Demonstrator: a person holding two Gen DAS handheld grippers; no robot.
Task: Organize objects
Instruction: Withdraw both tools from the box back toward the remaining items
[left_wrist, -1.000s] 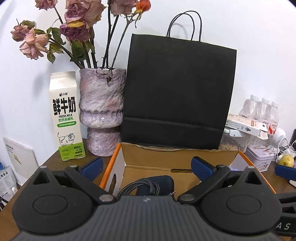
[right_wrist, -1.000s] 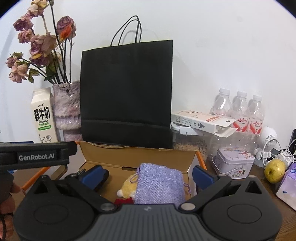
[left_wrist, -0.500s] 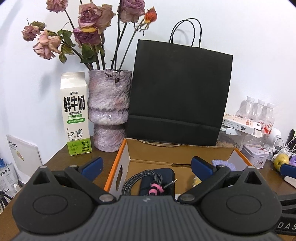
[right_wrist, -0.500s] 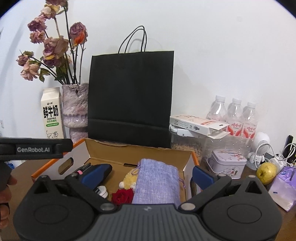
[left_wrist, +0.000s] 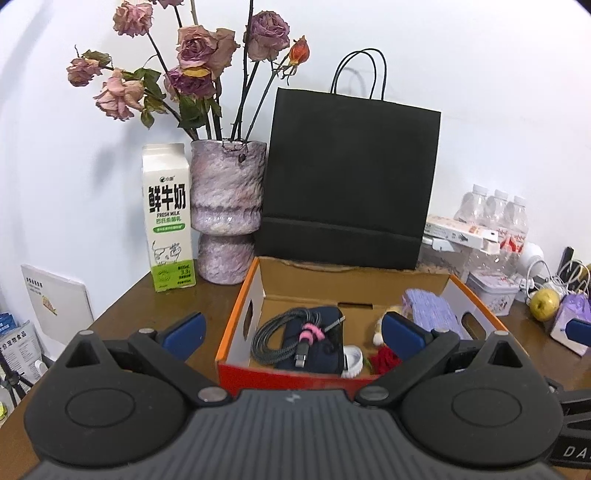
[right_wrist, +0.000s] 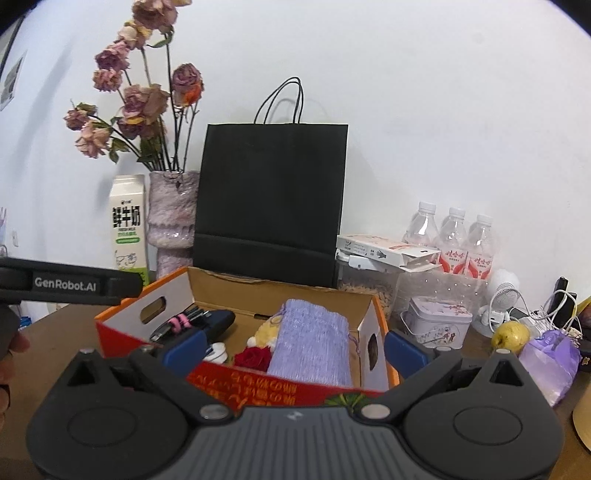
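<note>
An open orange-rimmed cardboard box (left_wrist: 242, 314) (right_wrist: 144, 301) sits on the wooden table in front of both grippers. In it lie a coiled grey cable with a pink tie (left_wrist: 284, 334), a dark pouch (left_wrist: 325, 347), a white round item (left_wrist: 352, 363), a red rose (right_wrist: 253, 358), a yellow plush toy (right_wrist: 264, 334) and a lilac fabric pouch (right_wrist: 312, 347) (left_wrist: 430, 314). My left gripper (left_wrist: 293, 330) is open and empty, held just before the box's near wall. My right gripper (right_wrist: 293, 347) is open and empty, above the near wall.
Behind the box stand a black paper bag (left_wrist: 351, 184), a vase of dried roses (left_wrist: 227, 214) and a milk carton (left_wrist: 168, 218). At right are water bottles (right_wrist: 452, 236), a tin (right_wrist: 437, 323), a yellow fruit (right_wrist: 511, 334) and a purple bag (right_wrist: 552, 356).
Both grippers have pulled back and risen from the box, so its near wall and contents now show. Both stay open and empty.
</note>
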